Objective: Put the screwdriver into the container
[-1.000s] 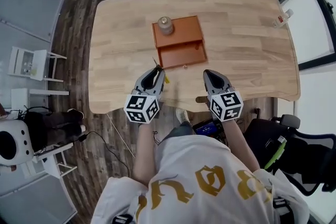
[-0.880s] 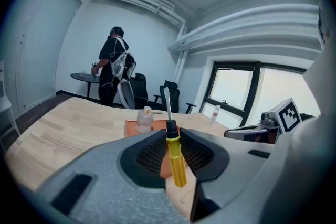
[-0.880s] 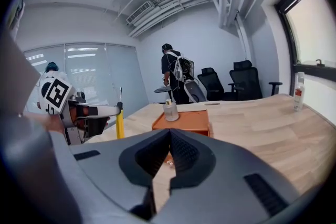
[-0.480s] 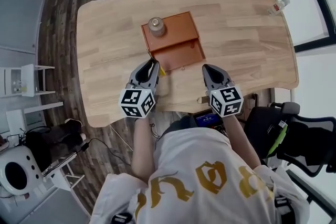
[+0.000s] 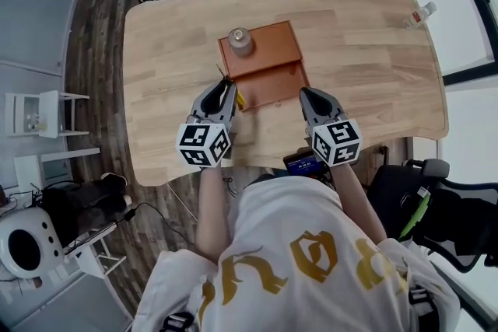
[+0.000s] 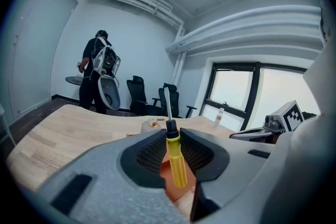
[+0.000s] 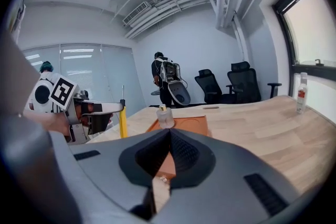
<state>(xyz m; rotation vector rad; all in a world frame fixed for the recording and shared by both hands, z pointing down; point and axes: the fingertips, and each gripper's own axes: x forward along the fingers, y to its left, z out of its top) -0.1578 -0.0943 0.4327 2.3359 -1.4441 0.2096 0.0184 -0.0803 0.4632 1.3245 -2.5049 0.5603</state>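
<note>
**Desk:** What did the left gripper (image 6: 170, 132) have hold of?

**Photographer:** The screwdriver (image 6: 176, 164). Both pads were pressed on the top of its yellow handle, so the jaws stood only as far apart as the handle is thick. The tool was upright, with the metal shaft pointing up past the fingertips.

**Desk:** And where was it in relation to the container (image 5: 264, 50)?

**Photographer:** Raised off the wooden table (image 5: 167, 35), at the near left corner of the orange container. The head view did not settle whether it was over the rim or just beside it. The container's open near compartment (image 5: 274, 83) had nothing in it, and a small clear bottle (image 5: 240, 41) stood on the far lidded part.

**Desk:** What about the right gripper (image 7: 169, 132)?

**Photographer:** Its jaws were brought together with nothing between them. It hovered at the container's near right corner, level with the left gripper.

**Desk:** Anything else in shot?

**Photographer:** A second bottle (image 5: 422, 13) stood at the table's far right edge, and a person (image 6: 98, 73) stood beyond the table.
</note>
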